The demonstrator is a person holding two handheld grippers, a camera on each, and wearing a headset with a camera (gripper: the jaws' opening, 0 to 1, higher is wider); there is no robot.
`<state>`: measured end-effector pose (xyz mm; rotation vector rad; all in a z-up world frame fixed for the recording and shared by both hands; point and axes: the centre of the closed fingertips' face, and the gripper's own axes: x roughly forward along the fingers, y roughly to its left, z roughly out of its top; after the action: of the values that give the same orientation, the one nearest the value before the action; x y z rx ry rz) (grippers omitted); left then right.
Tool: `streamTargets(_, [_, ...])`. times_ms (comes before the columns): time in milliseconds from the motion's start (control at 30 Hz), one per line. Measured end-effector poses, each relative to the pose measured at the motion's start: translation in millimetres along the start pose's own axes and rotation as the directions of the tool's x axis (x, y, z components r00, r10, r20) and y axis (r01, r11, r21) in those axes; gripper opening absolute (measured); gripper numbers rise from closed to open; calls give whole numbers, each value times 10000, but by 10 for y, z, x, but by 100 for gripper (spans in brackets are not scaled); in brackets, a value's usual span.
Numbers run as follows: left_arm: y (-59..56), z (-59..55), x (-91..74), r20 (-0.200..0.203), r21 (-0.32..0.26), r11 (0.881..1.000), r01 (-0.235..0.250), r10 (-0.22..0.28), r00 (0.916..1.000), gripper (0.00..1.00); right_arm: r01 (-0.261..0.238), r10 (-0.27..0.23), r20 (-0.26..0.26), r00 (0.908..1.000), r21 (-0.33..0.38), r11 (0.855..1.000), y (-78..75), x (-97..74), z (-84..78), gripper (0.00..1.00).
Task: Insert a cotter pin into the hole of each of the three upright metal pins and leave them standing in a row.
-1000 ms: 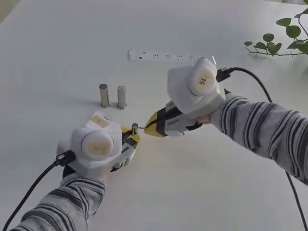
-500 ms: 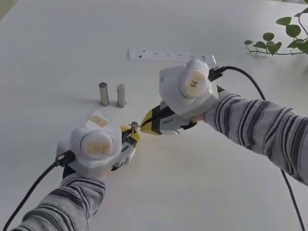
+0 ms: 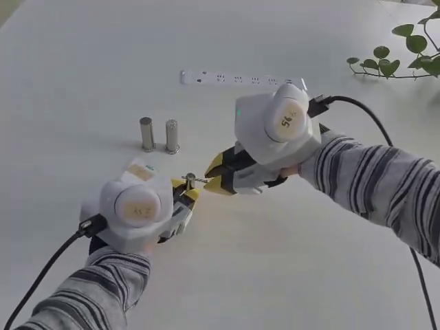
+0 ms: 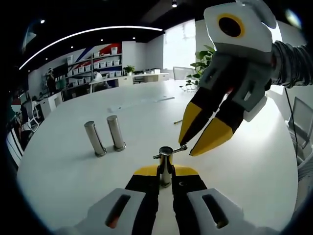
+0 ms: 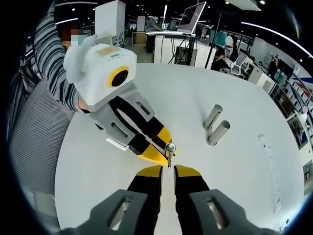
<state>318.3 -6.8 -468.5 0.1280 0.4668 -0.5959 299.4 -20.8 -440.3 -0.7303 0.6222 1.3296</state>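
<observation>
Cotter pin (image 4: 171, 152) lies crosswise through the hole at the top of a metal pin (image 4: 165, 169), which the left gripper (image 4: 165, 180) clamps upright, likely to steady it for threading. Right gripper (image 5: 168, 169): jaws parted beside the cotter's end, gripping nothing.

The white table (image 3: 82, 62) is bright all over in my head view; the light is soft, so the two standing pins (image 3: 147, 134) drop only faint grey shadows; my two gripper views bend the room round like a bowl and stretch its edges; in the left gripper view a window (image 4: 178, 39) glows plain white, a long ceiling light (image 4: 93, 32) shines, and the pin I hold (image 4: 166, 164) looks sharp.
</observation>
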Motion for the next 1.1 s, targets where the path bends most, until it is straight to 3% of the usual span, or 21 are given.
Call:
streamTargets(67, [0,0,0,-8,-25,10000,3,-3,10000,5,13,-13,-54,10000,-3,10000,7,-1,-13,0])
streamTargets(1100, [1,-18,-7,60,-265,9992,-295,297,9995,5,112,-117,124,9999,388,9992,-53,126,63,0])
